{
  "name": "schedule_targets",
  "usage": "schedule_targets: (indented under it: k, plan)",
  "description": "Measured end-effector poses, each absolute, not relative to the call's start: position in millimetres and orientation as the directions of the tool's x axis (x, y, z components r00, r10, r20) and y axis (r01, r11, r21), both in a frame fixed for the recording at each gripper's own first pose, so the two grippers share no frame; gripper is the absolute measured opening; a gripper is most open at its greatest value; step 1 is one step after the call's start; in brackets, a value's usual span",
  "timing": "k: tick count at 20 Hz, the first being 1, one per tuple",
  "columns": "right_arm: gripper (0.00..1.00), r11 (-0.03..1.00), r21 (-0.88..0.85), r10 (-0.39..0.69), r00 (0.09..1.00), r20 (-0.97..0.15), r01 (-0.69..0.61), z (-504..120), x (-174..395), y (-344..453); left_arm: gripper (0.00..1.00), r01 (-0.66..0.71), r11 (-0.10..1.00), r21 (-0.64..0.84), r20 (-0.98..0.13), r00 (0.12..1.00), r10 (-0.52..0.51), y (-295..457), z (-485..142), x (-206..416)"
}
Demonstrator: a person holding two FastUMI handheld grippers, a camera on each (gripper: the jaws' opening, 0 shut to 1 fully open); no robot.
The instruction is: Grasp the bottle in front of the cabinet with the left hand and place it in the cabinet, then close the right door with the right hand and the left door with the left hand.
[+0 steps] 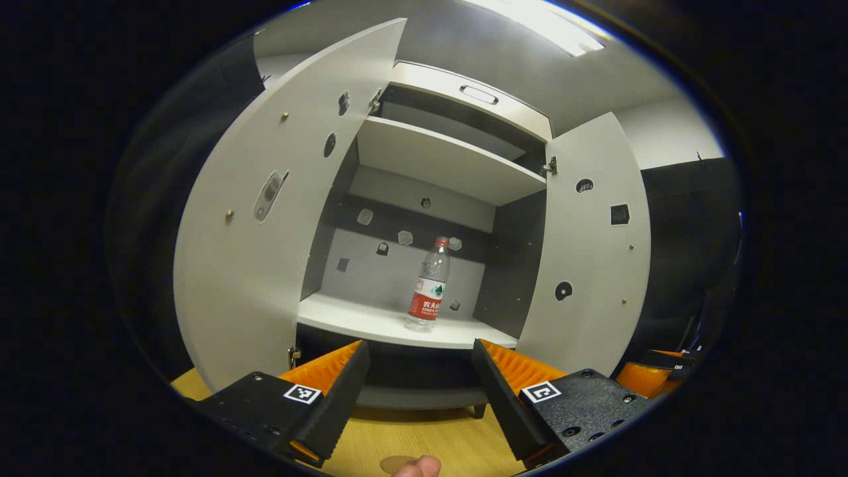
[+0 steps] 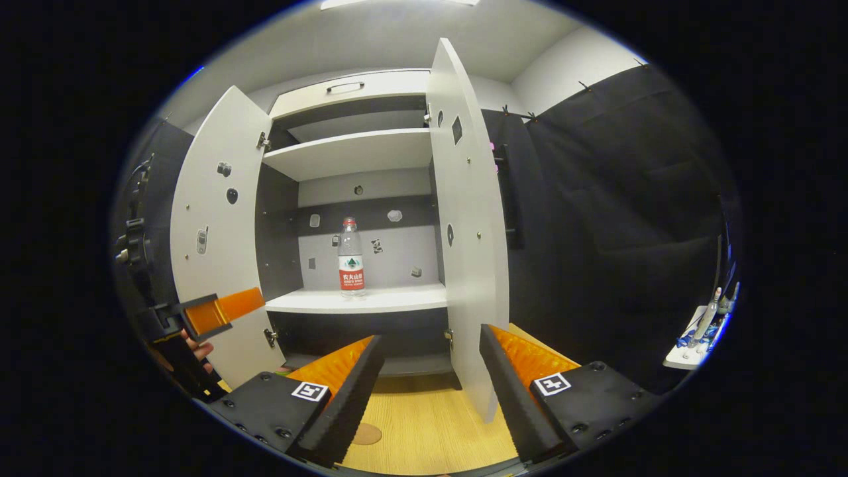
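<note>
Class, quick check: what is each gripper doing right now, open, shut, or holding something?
Left gripper: open, holding nothing; the water bottle stands on the cabinet shelf.
Right gripper: open, holding nothing, with the right door open ahead.

Bottle (image 1: 430,286) red label: white characters, possibly brand name, too small to read.

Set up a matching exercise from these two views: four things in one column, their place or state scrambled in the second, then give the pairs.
Things
1. bottle
2. right door
3. left gripper
4. upper shelf

Place or state
A. swung open on its hinges
B. bare, with nothing on it
C. standing upright on the lower shelf
D. open, holding nothing

Pairs: 1-C, 2-A, 3-D, 4-B
</note>
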State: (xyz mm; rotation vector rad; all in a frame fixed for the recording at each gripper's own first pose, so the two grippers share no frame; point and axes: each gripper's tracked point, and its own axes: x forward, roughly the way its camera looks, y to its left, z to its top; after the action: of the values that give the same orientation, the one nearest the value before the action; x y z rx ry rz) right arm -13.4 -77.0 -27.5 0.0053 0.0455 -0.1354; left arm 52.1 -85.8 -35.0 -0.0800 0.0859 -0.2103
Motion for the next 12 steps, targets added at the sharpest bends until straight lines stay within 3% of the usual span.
schedule_targets:
  k: [7,12]
  plan:
    - [0.97,0.988,-0.017,-0.152,0.988,-0.02,0.152,-13.8,-17.2,-100.7,0.95,0.163,0.985,-0.049,-0.077,0.983,-0.167,-72.0,-57.6,19.5]
    - [0.97,0.969,0.007,-0.247,0.969,0.028,0.247,31.0,-10.4,-172.0,0.95,0.136,0.989,-0.053,-0.059,0.989,-0.139,-65.3,-50.9,16.2]
